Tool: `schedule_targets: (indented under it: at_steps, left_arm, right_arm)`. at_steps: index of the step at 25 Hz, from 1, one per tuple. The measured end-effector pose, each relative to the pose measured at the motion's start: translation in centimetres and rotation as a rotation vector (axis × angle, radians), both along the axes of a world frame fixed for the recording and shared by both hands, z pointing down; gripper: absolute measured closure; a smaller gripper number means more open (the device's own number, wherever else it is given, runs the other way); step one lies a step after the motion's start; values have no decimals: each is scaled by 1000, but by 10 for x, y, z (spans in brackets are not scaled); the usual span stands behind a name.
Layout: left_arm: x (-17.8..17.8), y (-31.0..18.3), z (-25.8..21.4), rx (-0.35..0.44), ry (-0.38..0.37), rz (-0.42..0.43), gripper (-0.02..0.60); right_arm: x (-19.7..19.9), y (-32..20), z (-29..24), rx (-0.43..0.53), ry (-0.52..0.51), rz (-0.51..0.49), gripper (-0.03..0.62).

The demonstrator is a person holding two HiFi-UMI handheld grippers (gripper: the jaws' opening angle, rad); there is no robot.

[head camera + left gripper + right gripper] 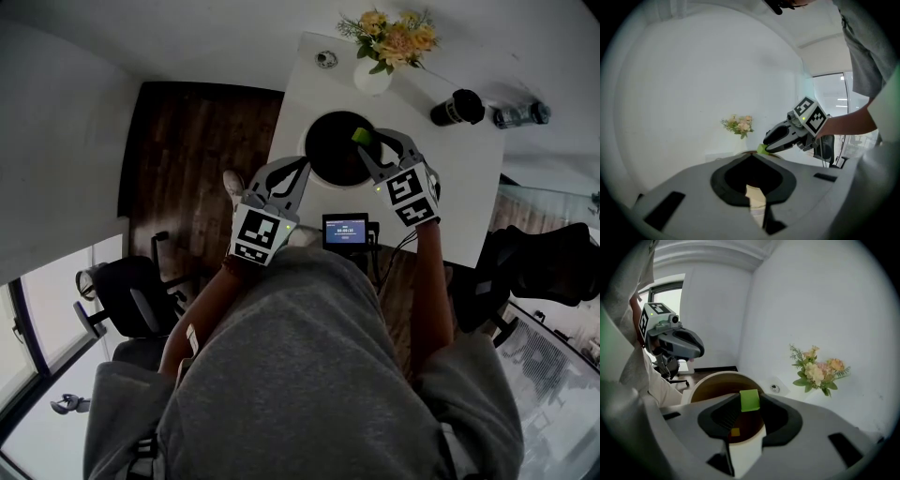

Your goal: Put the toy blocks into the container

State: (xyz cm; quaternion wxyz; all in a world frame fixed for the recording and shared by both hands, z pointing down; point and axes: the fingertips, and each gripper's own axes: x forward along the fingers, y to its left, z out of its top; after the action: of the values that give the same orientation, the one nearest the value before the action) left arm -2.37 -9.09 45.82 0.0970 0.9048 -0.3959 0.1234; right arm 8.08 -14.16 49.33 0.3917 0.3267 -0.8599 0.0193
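Observation:
A green block (362,136) hangs over the round container (307,148) on the white table (450,178), and my right gripper (367,141) is shut on it. In the right gripper view the green block (750,401) sits between the fingertips, above the cream bowl (701,383) with its brown inside. A small yellow block (735,431) lies on the bowl's floor. My left gripper (302,164) hovers at the container's near-left rim, its tips together with nothing in them. From the left gripper view the right gripper (780,138) and green block (761,148) show just ahead.
A white vase of flowers (384,47) stands behind the container. A black cylinder (457,108) and a clear bottle (520,114) lie at the table's far right. A small screen (345,230) sits at the near edge. Office chairs (131,295) (544,262) flank the person.

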Motion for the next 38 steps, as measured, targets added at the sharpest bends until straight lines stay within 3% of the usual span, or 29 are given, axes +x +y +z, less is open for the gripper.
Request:
schedule_targets:
  at_steps: [13, 27, 38]
  left_arm:
    - [3, 0, 2, -5, -7, 6, 574]
    - [6, -3, 1, -3, -6, 11, 574]
    - [5, -1, 3, -4, -11, 12, 574]
  right_arm:
    - [2, 18, 26, -123, 126, -48, 461]
    - [11, 25, 35, -167, 217, -66, 456]
    - [10, 31, 37, -185, 196, -64, 454]
